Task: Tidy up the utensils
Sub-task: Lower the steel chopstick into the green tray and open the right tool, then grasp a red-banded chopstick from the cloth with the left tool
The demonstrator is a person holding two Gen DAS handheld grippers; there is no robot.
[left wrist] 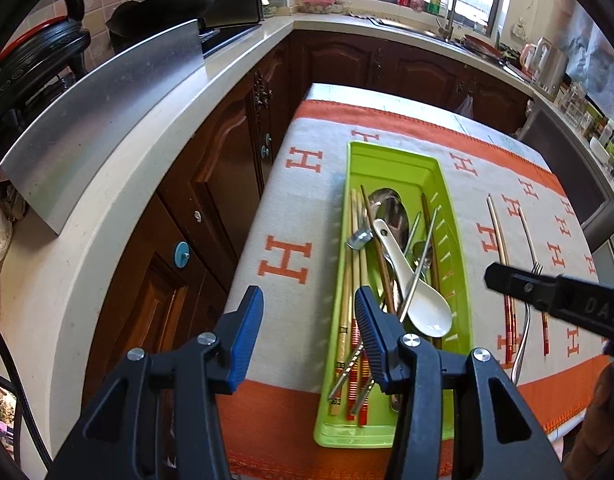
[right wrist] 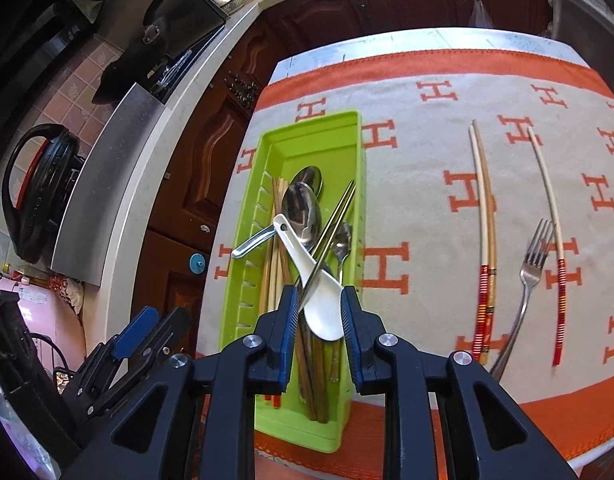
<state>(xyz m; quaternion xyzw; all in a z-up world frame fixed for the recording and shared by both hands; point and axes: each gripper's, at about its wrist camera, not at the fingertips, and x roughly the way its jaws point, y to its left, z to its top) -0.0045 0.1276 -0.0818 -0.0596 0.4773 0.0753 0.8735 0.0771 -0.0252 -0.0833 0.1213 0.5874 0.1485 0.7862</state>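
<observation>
A green utensil tray (left wrist: pixel 459 216) (right wrist: pixel 267 148) lies on the orange-and-white cloth. It holds wooden chopsticks, metal chopsticks, steel spoons and a white ceramic spoon (left wrist: pixel 423 304) (right wrist: pixel 319 304). My left gripper (left wrist: pixel 309 320) is open and empty, above the tray's near left edge. My right gripper (right wrist: pixel 319 312) is open above the tray's near end, its jaws either side of the white spoon's bowl without touching it. On the cloth to the right lie a pair of chopsticks (right wrist: pixel 485 240), a fork (right wrist: pixel 527 280) and a single chopstick (right wrist: pixel 557 248).
A white countertop (left wrist: pixel 119 184) with dark wooden cabinets below runs along the left, holding a steel plate (left wrist: pixel 107 120) and a black cooker. The sink and window are at the back. The table's left edge drops off beside the tray.
</observation>
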